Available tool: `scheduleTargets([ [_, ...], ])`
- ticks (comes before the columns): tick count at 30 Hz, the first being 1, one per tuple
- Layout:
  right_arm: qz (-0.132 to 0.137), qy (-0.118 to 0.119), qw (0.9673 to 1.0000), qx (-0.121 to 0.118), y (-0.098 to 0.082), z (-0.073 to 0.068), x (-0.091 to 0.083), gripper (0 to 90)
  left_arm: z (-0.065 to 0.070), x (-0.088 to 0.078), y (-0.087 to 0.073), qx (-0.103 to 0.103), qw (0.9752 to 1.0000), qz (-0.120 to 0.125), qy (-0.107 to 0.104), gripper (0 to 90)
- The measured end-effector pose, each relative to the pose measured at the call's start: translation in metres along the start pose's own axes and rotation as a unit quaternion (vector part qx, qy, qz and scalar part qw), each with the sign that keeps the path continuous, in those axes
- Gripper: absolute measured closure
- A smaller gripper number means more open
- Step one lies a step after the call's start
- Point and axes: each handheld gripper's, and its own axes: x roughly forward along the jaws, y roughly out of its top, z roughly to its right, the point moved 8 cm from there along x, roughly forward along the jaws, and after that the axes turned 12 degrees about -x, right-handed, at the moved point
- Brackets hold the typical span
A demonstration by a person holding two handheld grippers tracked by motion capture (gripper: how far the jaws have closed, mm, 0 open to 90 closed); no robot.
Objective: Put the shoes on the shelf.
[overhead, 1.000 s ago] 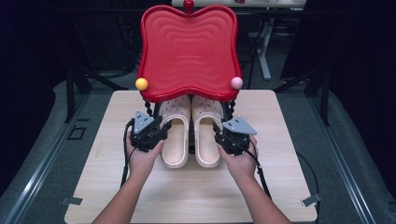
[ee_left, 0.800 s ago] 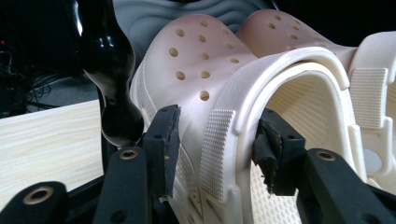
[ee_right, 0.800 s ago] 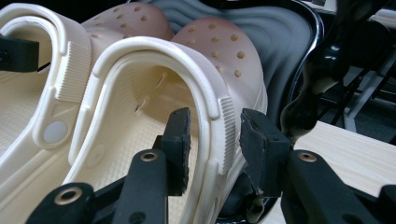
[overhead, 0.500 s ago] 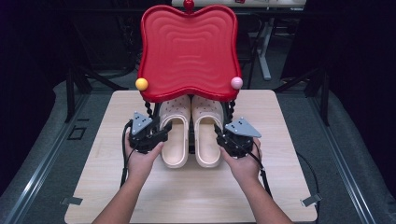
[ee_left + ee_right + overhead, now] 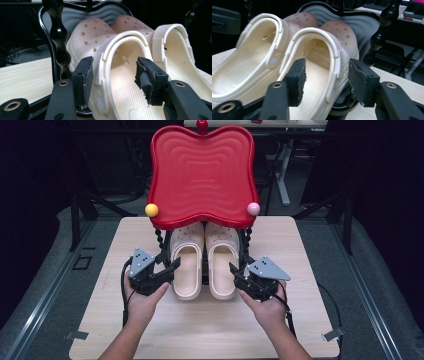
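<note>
Both hands have drawn back a little toward the table's near edge, jaws just opening off the clogs. The left gripper (image 5: 170,268) stands spread around the left clog's (image 5: 186,266) outer wall without pressing; the right gripper (image 5: 236,272) likewise at the right clog (image 5: 221,265). Both clogs sit mid-table under the red tray (image 5: 200,175)

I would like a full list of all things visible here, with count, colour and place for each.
clogs: two, cream, side by side on the rack's lower level, heels toward the person.
rack: one, red top tray, black twisted posts, at the table's far middle.
balls: two, yellow and pink, at the tray's front corners.
table: one, light wood, centre.
left claw: black, open, at the left clog's heel.
right claw: black, open, at the right clog's heel.
</note>
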Motion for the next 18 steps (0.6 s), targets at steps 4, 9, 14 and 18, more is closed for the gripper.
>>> scheduleTargets([
  [4, 0.000, 0.007, 1.0000, 0.001, -0.004, -0.003, -0.005, 44.6, 0.002, -0.005, -0.008, -0.006, 0.9999, -0.009, -0.007, 48.4],
  [9, -0.009, 0.012, 0.9999, -0.003, -0.015, -0.005, -0.012, 45.9, 0.000, -0.011, -0.019, -0.003, 0.9998, -0.018, -0.004, 49.4],
  [14, -0.015, 0.009, 0.9998, -0.014, -0.024, -0.008, -0.022, 54.2, 0.002, -0.017, -0.031, 0.007, 0.9994, -0.033, -0.002, 53.0],
  [18, -0.016, 0.018, 0.9996, -0.016, -0.028, -0.016, -0.033, 60.9, 0.006, -0.027, -0.035, 0.012, 0.9994, -0.032, 0.000, 54.7],
])
